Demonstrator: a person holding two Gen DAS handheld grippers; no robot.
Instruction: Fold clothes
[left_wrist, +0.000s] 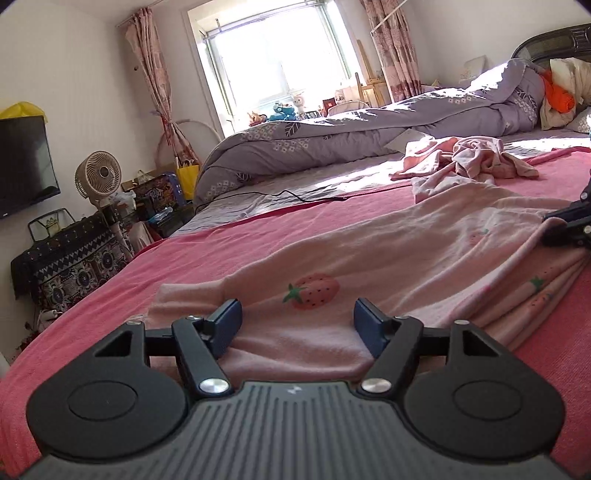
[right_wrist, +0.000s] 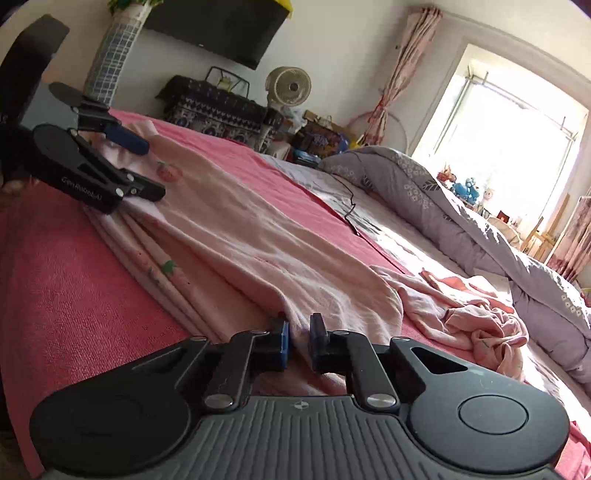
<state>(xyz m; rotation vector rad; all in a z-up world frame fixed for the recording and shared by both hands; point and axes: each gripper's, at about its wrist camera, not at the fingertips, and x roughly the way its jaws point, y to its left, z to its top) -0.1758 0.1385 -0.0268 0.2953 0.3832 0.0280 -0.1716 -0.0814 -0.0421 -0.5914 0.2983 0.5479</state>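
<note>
A pale pink garment with strawberry prints (left_wrist: 369, 266) lies stretched out on a pink blanket (left_wrist: 110, 295) on the bed; it also shows in the right wrist view (right_wrist: 258, 236). My left gripper (left_wrist: 297, 321) is open, its blue pads either side of the garment's near end, which lies between them. It also appears in the right wrist view (right_wrist: 144, 170) at the far left. My right gripper (right_wrist: 299, 338) is nearly closed on a raised fold at the garment's other end. It shows at the right edge of the left wrist view (left_wrist: 569, 225).
A second crumpled pink garment (left_wrist: 476, 155) lies farther up the bed. A grey floral duvet (left_wrist: 332, 144) is bunched behind it, with a black cable (left_wrist: 295, 195) beside it. A fan (left_wrist: 98, 177), TV (left_wrist: 22, 166) and cluttered floor stand beyond the bed's edge.
</note>
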